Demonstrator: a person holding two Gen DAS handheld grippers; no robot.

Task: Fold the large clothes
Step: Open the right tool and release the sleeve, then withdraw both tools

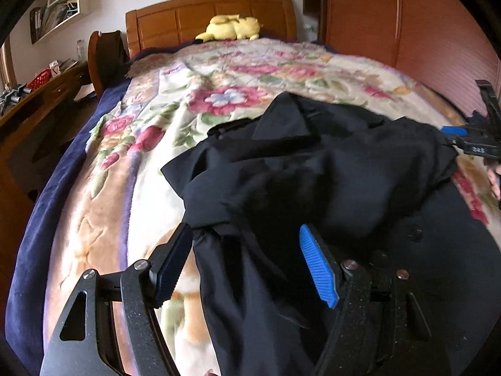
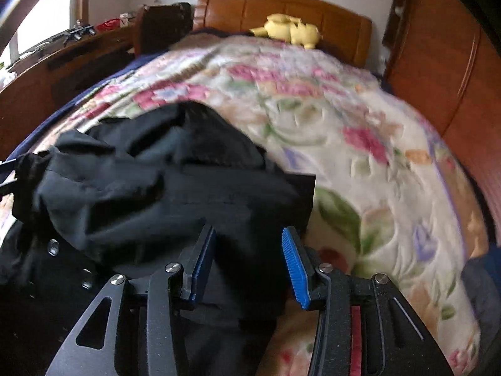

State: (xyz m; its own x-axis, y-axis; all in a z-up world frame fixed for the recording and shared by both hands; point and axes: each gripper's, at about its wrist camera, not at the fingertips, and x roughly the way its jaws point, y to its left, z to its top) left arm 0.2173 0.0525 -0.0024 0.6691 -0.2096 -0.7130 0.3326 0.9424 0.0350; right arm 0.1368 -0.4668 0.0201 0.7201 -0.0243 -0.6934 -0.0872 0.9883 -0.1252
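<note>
A large black garment (image 1: pixel 313 169) lies crumpled on the flowered blanket (image 1: pixel 194 94) of a bed. Its far part is bunched in folds, and the near part with round buttons (image 2: pixel 53 246) lies flatter. My left gripper (image 1: pixel 244 232) is open, its jaws wide apart over the garment's near left edge, with black cloth hanging loose between them. My right gripper (image 2: pixel 247 235) is open too, jaws parted partway over the garment's (image 2: pixel 175 194) right edge, the blue pads (image 2: pixel 294 269) not pressing the cloth. In the left wrist view the right gripper (image 1: pixel 451 138) shows at the garment's far right corner.
A yellow plush toy (image 1: pixel 231 26) rests against the wooden headboard (image 1: pixel 175 18). A wooden wardrobe (image 1: pixel 407 22) stands along the bed's right side. A desk (image 1: pixel 40 100) with a red basket and a chair (image 1: pixel 105 56) stand on the left. Bare blanket stretches beyond the garment.
</note>
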